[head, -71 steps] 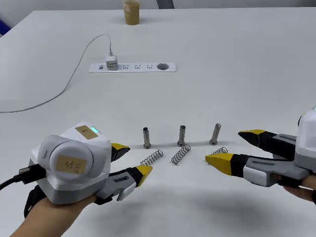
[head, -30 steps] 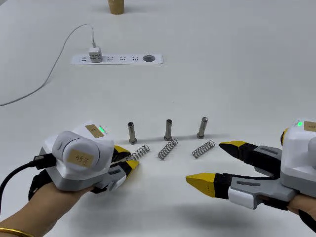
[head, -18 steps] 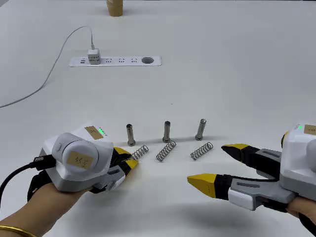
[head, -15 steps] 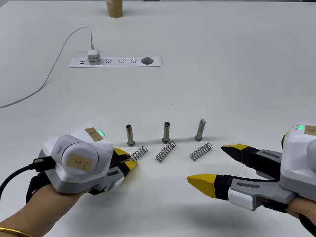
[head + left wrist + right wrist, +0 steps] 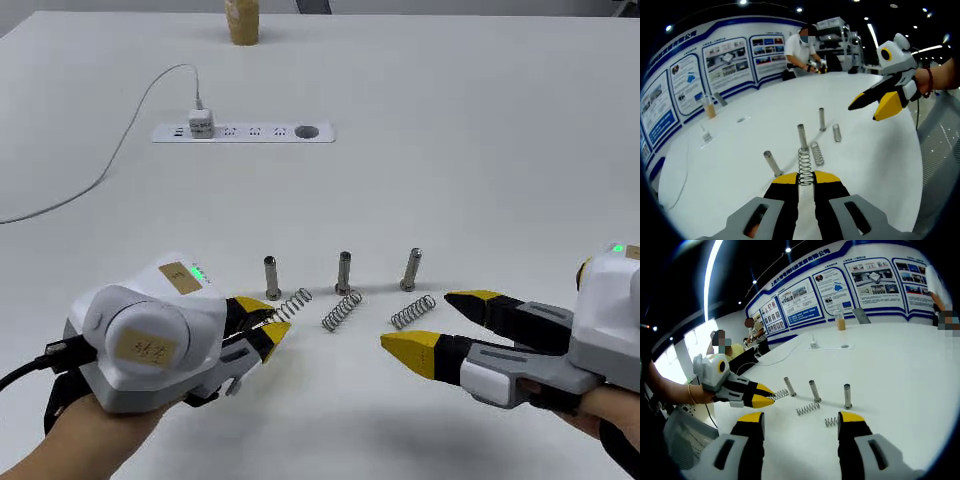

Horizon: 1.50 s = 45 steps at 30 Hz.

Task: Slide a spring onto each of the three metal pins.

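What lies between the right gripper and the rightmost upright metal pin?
A small coiled steel spring, lying flat on the white table; the head view shows it.

We are in an exhibition hall: printed display boards (image 5: 875, 277) and ceiling spotlights (image 5: 799, 9) ring our white table (image 5: 480, 150).
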Each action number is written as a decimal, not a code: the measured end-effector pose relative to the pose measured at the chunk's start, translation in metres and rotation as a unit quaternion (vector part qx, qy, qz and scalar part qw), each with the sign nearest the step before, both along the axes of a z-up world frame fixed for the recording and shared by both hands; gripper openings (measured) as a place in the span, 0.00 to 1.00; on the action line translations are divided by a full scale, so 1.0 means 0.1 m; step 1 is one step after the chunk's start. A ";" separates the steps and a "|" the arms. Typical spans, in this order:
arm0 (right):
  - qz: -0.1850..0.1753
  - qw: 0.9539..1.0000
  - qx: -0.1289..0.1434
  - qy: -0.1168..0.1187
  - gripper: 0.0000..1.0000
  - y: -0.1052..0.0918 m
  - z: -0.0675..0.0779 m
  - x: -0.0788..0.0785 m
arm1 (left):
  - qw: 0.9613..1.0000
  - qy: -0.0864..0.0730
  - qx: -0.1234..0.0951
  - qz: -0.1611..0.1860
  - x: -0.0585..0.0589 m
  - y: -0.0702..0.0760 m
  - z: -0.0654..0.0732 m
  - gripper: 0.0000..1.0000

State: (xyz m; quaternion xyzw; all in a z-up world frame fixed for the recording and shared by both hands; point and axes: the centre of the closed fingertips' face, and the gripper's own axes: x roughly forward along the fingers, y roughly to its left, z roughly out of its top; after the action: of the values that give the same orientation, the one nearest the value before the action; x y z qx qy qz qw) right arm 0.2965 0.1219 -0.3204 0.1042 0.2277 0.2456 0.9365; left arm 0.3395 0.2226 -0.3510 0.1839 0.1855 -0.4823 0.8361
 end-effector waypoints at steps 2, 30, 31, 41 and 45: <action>-0.001 1.000 0.013 -0.003 0.59 0.04 0.05 0.02 | 1.000 0.000 -0.016 0.005 -0.03 -0.02 0.07 0.10; -0.003 0.980 0.198 0.003 0.32 0.52 0.47 0.22 | 0.991 -0.062 -0.117 0.008 -0.36 -0.20 0.65 0.10; -0.003 0.980 0.200 0.004 0.32 0.53 0.47 0.22 | 0.991 -0.064 -0.119 0.006 -0.37 -0.21 0.66 0.10; 0.008 0.972 0.233 0.018 0.23 0.64 0.49 0.22 | 0.989 -0.073 -0.131 -0.005 -0.40 -0.25 0.72 0.11; 0.004 0.965 0.261 0.021 0.21 0.65 0.53 0.23 | 0.988 -0.074 -0.133 -0.007 -0.40 -0.25 0.73 0.11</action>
State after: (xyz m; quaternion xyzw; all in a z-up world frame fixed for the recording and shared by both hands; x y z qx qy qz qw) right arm 0.3192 0.1874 -0.2673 0.3491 0.1759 0.2980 0.8708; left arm 0.2997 0.1976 -0.2779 0.1077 0.0566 -0.4935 0.8612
